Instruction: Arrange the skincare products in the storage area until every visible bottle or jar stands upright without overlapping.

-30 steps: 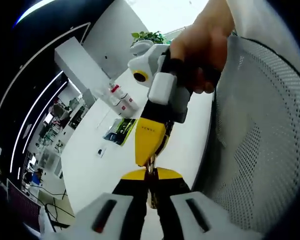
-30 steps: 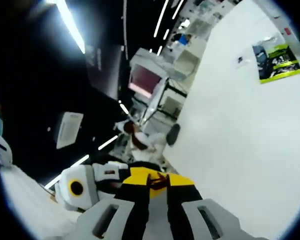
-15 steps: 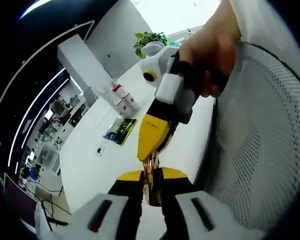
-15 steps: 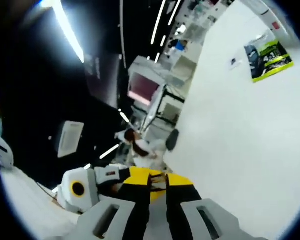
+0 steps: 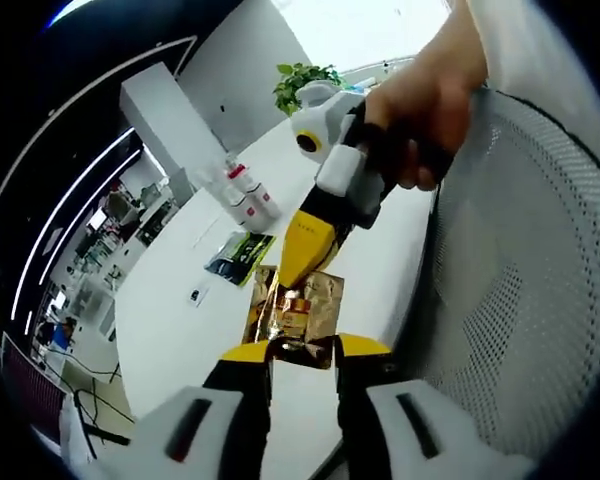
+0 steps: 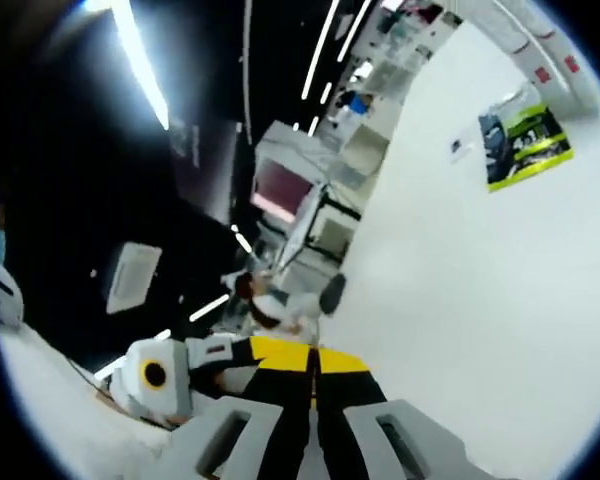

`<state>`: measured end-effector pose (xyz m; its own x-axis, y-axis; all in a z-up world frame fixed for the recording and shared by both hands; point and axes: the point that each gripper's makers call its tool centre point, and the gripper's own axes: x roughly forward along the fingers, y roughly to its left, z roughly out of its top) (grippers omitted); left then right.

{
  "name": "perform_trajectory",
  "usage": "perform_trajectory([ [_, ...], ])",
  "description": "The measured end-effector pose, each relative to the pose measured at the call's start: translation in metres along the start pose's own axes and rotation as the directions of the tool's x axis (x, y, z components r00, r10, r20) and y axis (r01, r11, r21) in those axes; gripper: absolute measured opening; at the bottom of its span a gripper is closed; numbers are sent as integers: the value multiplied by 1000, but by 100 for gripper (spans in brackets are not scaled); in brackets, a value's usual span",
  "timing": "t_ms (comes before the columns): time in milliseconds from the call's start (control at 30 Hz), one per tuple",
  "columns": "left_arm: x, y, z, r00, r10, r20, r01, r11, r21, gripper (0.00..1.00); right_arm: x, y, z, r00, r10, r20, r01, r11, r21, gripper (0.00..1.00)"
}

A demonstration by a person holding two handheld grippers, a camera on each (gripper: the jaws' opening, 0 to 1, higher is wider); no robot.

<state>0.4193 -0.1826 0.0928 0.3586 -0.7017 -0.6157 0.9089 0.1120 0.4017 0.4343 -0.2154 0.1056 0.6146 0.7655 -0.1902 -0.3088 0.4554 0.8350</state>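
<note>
Crossing ahead, right hand-held gripper [image 5: 280, 275] closed; left hand-held gripper [image 5: 302, 352] parted; bottles [image 5: 248, 197] beyond.

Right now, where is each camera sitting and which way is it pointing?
Left gripper view: rides the left tongs, looking along the white table toward distant bottles; a hand holds the right tongs over a gold packet.
Right gripper view: rides the right tongs, looking across the table toward a dark room; the left tongs enter from the left.
Shared: the table and a green leaflet.
</note>
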Motion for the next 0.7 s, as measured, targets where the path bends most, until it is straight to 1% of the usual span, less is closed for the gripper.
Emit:
perform_trajectory([
  [33,1,0,0,1000,-1,-1,1,1000,-3,19,-1,-1,0,1000,-6,-11,6,1000,-19,0],
  [67,1,0,-1,1000,-2,-3,2,1000,-7,19,-3,-3,2,999,-22,-31,20,996,-82,0],
  [100,1,0,-1,1000,-1,1,1,1000,-15,22,-4,-3,1,998,-27,-50,20,992,-125,0],
  [133,2,1,0,1000,0,8,0,1000,-31,25,-7,-3,0,996,-33,-89,15,980,-197,0],
  [167,2,2,1,1000,0,16,1,999,-53,29,-8,-4,-2,993,-44,-111,16,970,-242,0],
  [200,3,3,1,1000,2,17,-1,998,-63,35,-9,-4,-4,989,-55,-136,13,956,-293,0],
  [233,3,3,1,1000,0,20,1,997,-81,40,-11,-3,-8,982,-69,-176,-2,927,-376,0],
  [267,3,3,2,1000,-1,26,3,996,-85,44,-12,-2,-9,977,-77,-198,-15,904,-428,0],
  [300,3,1,3,999,-9,31,12,996,-86,47,-13,1,-13,969,-83,-233,-48,859,-509,0],
  [333,4,-1,4,999,-18,36,21,996,-86,49,-12,5,-15,963,-84,-256,-75,829,-554,0],
  [367,4,-4,5,999,-30,39,33,996,-77,49,-11,10,-16,957,-80,-278,-112,784,-610,0],
  [400,3,-6,6,998,-36,44,39,997,-74,47,-10,14,-16,955,-77,-287,-132,757,-640,0],
  [433,3,-7,7,998,-42,50,46,996,-76,46,-8,22,-18,950,-60,-308,-172,722,-670,0],
  [500,2,-6,10,997,-41,64,47,995,-87,42,-5,33,-23,935,-34,-353,-241,670,-703,0],
  [533,1,-5,10,997,-40,63,45,995,-89,37,-4,32,-29,913,-76,-401,-282,591,-755,0],
  [567,-1,-5,10,997,-44,67,51,994,-100,31,-3,31,-36,893,-101,-438,-317,549,-774,0],
  [600,-1,-8,10,996,-57,64,63,992,-106,23,-2,29,-45,867,-137,-480,-359,496,-791,0],
  [633,0,-10,8,996,-67,54,73,992,-100,21,-2,30,-51,848,-147,-509,-392,471,-790,0],
  [667,0,-12,7,996,-76,47,81,992,-97,21,1,32,-55,841,-154,-518,-417,424,-804,0],
  [700,1,-13,6,996,-82,44,86,991,-100,24,2,34,-56,841,-147,-520,-426,413,-805,0],
])
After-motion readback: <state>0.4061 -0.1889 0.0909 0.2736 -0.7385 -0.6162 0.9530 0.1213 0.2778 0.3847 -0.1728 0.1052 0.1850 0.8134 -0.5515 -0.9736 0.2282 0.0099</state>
